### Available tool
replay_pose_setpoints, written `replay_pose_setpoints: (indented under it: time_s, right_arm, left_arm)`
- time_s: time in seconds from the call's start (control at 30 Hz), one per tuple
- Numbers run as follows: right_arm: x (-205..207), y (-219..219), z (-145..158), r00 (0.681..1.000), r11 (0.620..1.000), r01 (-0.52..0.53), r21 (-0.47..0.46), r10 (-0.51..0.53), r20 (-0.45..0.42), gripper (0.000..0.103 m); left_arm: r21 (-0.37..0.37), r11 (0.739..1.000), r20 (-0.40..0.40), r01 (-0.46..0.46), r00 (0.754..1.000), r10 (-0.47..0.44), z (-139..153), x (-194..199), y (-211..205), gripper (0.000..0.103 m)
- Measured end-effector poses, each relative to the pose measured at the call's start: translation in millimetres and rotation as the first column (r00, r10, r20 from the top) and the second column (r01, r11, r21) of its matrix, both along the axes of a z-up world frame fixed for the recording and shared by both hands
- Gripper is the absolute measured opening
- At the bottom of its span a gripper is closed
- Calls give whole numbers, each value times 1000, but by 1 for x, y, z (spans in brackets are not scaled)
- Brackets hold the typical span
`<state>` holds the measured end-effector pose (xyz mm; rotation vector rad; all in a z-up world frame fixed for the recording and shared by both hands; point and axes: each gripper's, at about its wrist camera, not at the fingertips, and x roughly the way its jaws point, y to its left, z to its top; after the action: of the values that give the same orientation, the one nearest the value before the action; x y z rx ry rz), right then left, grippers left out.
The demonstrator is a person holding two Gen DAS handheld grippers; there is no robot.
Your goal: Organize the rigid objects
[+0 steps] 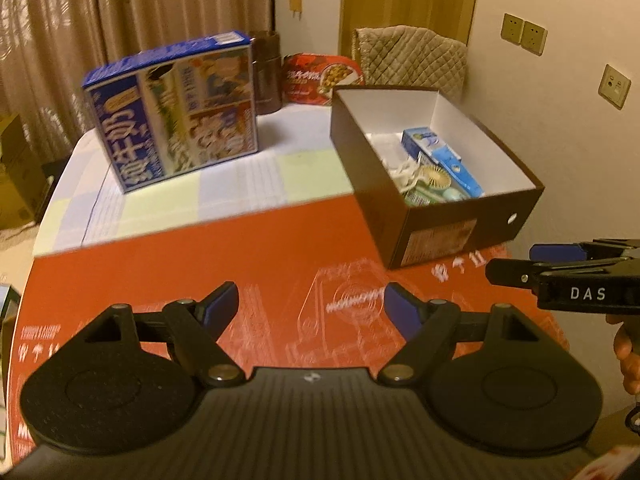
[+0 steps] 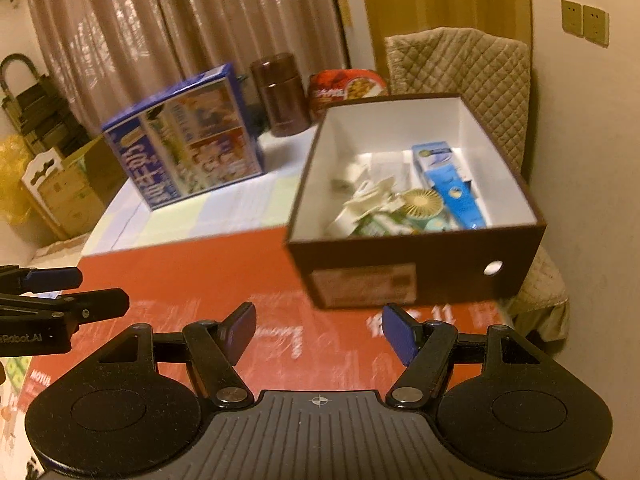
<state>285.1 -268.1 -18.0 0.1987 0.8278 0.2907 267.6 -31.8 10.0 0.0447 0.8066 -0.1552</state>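
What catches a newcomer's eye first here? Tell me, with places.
The big blue milk carton box stands on the pale checked cloth at the far left. Right of it, the open brown shoebox holds a blue-white carton and small clutter. Both tools, left and right, hover open and empty over the red mat.

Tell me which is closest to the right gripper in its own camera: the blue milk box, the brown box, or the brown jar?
1. Brown box, just ahead, slightly right.
2. Blue milk box, farther back, left.
3. Brown jar, farthest, behind the milk box.
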Motion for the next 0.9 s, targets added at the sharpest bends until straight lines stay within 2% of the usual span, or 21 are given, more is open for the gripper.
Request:
replay_pose_setpoints:
  time_s: [0.4,0.9]
  right_arm:
    - [-63,42,1,999,999,-50,-5,49,-9,67]
    - [-110,71,2,995,995,-104,3,104,-3,67]
  left_arm:
    - [-14,998,-24,-54,998,54,-4,-71,40,75]
    - [-13,997,-36,-79,996,79,-10,-121,58,75]
